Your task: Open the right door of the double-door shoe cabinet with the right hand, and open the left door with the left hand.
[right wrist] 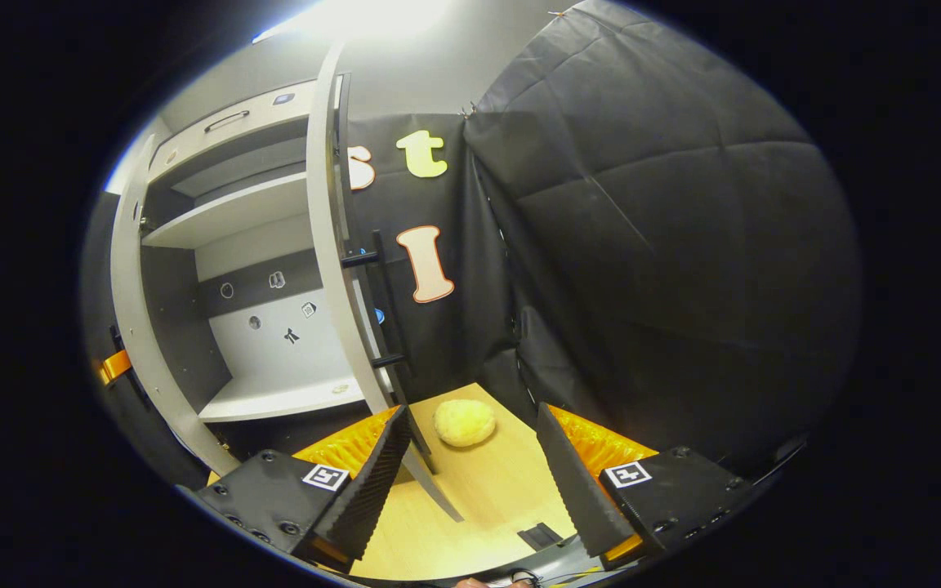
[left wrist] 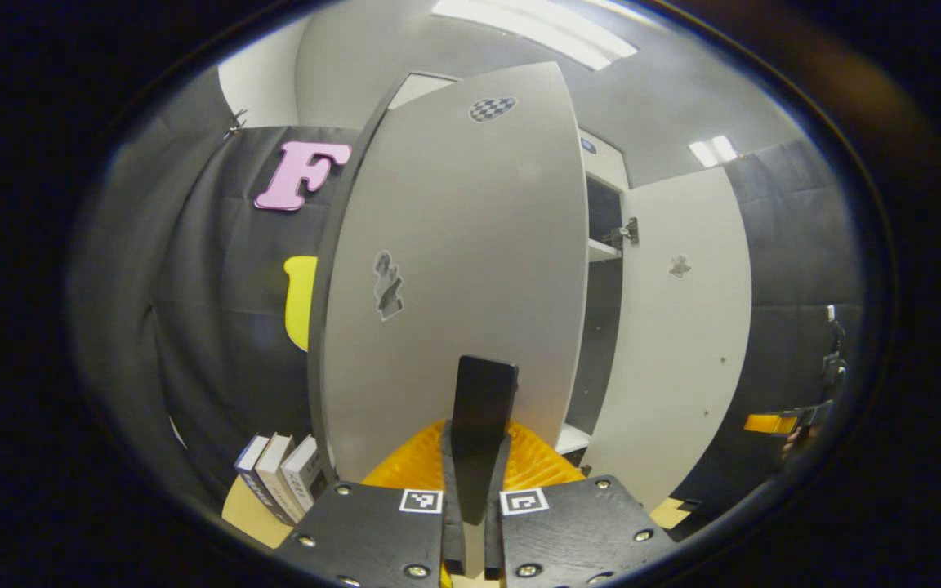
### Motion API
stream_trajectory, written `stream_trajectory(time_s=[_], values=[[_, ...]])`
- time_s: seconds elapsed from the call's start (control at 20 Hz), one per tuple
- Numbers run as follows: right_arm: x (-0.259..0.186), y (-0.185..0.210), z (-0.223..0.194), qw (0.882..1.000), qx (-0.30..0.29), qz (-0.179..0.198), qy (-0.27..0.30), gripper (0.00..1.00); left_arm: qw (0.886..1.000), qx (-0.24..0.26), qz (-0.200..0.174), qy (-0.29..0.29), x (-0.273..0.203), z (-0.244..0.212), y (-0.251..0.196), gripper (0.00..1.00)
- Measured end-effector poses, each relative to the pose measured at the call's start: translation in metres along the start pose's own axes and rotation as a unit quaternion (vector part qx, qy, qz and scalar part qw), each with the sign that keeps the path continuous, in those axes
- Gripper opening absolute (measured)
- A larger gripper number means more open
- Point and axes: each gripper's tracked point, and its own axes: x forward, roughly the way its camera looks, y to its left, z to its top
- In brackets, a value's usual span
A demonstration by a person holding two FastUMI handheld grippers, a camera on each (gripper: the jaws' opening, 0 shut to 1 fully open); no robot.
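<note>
Grey-white left door [left wrist: 454, 269] stands swung open, its handle [left wrist: 483, 400] clenched between the left tongs [left wrist: 474, 523]; right tongs [right wrist: 470, 474] gape released just beside the open right door [right wrist: 332, 245].

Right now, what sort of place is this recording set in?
Likely a staged booth, not a lived-in home: black cloth walls, a shoe cabinet with both doors open, and books on the floor.

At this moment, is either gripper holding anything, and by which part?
The left gripper is shut on the left door's dark handle, at its lower end. The right gripper is open and holds nothing, beside the open right door.
</note>
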Motion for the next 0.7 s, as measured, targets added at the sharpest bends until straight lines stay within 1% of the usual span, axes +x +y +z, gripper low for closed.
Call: stream_trajectory(time_s=[0.1,0.3,0.4,0.55,0.7], values=[[-0.002,0.0,-0.002,1.0,0.001,-0.004,0.001,0.98,1.0,-0.004,0.004,0.001,-0.002,0.0,0.002,0.11],[-0.002,0.004,-0.001,1.0,0.015,-0.001,0.001,0.98,1.0,-0.005,0.018,-0.005,-0.004,0.002,0.008,0.11],[0.0,0.003,0.0,1.0,0.012,-0.003,0.0,0.98,1.0,-0.007,0.027,-0.008,-0.004,0.003,0.013,0.12],[0.003,0.004,0.006,1.0,0.004,-0.007,-0.008,0.98,0.999,-0.005,0.046,-0.012,-0.005,0.005,0.024,0.1],[0.005,0.008,0.012,1.0,0.005,-0.006,-0.015,0.98,0.996,-0.023,0.078,-0.019,-0.006,0.008,0.036,0.1]])
